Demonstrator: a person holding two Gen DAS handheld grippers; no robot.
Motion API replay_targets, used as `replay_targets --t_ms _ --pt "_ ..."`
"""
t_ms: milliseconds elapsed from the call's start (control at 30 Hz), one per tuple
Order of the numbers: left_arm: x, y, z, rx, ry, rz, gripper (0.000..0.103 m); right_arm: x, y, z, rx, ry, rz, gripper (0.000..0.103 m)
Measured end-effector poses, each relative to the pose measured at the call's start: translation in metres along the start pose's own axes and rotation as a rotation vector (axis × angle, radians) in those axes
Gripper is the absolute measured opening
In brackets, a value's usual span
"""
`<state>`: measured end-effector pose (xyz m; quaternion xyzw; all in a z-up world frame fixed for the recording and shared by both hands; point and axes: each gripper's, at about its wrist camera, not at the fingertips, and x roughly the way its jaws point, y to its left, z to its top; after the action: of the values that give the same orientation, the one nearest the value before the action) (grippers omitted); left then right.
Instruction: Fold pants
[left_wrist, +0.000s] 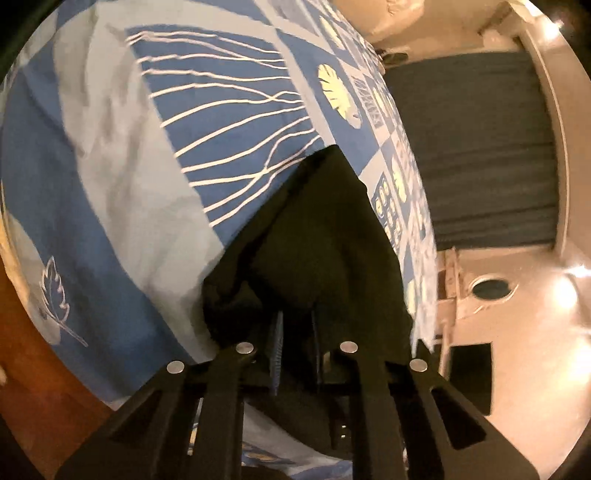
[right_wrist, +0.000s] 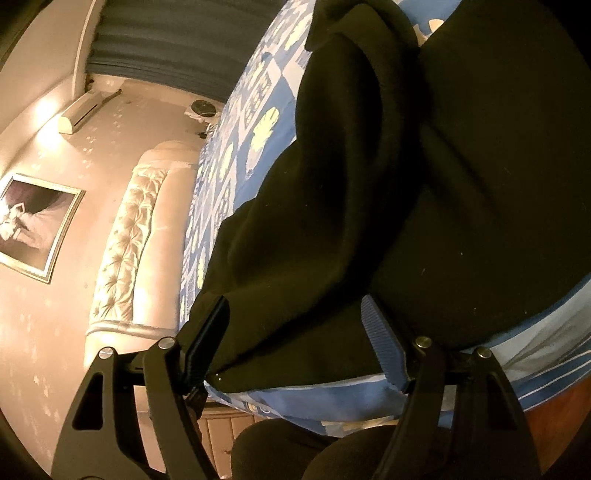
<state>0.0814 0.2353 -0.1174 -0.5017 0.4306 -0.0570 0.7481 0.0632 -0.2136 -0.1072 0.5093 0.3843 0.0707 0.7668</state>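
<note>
Black pants (right_wrist: 443, 184) lie spread on a bed with a blue and white patterned cover (left_wrist: 110, 184), one edge hanging near the bed's side. In the left wrist view a bunched part of the pants (left_wrist: 325, 229) rises from the cover. My left gripper (left_wrist: 295, 317) is shut on it, and the cloth drapes over both fingertips and hides them. In the right wrist view my right gripper (right_wrist: 295, 325) stands open and wide. The pants' edge lies between its black finger (right_wrist: 207, 332) and its blue ribbed pad (right_wrist: 384, 339).
A tufted pale headboard (right_wrist: 122, 240) stands at the bed's end, below a framed picture (right_wrist: 33, 229) and a wall air conditioner (right_wrist: 85, 110). A dark curtain (left_wrist: 472, 147) hangs beyond the bed. The wooden bed frame (left_wrist: 37, 350) runs beneath the cover. Something dark (right_wrist: 295, 450) is close below the right gripper.
</note>
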Motion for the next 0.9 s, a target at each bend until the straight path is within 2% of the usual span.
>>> replay_targets --t_ms 133,167,233,300,433,567,767,900 --pt "0.0 -0.005 -0.002 0.019 -0.005 0.03 0.012 0.008 0.007 0.001 -0.016 -0.011 -0.052 0.07" --pt "0.0 -0.006 -0.002 0.024 -0.005 0.039 0.012 0.011 0.009 0.002 -0.026 -0.016 -0.073 0.063" --pt "0.001 -0.008 -0.001 0.022 -0.006 0.044 0.012 0.016 0.008 0.005 -0.036 -0.022 -0.098 0.043" --pt "-0.002 -0.007 0.0 0.011 -0.012 0.039 0.012 0.021 0.006 0.009 -0.039 -0.016 -0.12 0.009" --pt "-0.011 -0.012 0.002 0.003 -0.037 0.024 0.011 0.009 0.014 0.007 -0.049 -0.053 -0.07 0.008" --pt "-0.028 -0.019 -0.004 0.057 -0.068 0.033 0.011 -0.012 0.032 -0.007 -0.123 -0.061 -0.043 0.008" --pt "-0.033 0.007 -0.011 0.002 -0.038 0.028 0.011 -0.014 0.006 -0.02 -0.088 -0.009 -0.088 0.007" --pt "-0.025 0.021 -0.011 0.004 -0.021 0.015 0.013 -0.002 -0.006 -0.021 -0.078 0.031 -0.127 0.008"
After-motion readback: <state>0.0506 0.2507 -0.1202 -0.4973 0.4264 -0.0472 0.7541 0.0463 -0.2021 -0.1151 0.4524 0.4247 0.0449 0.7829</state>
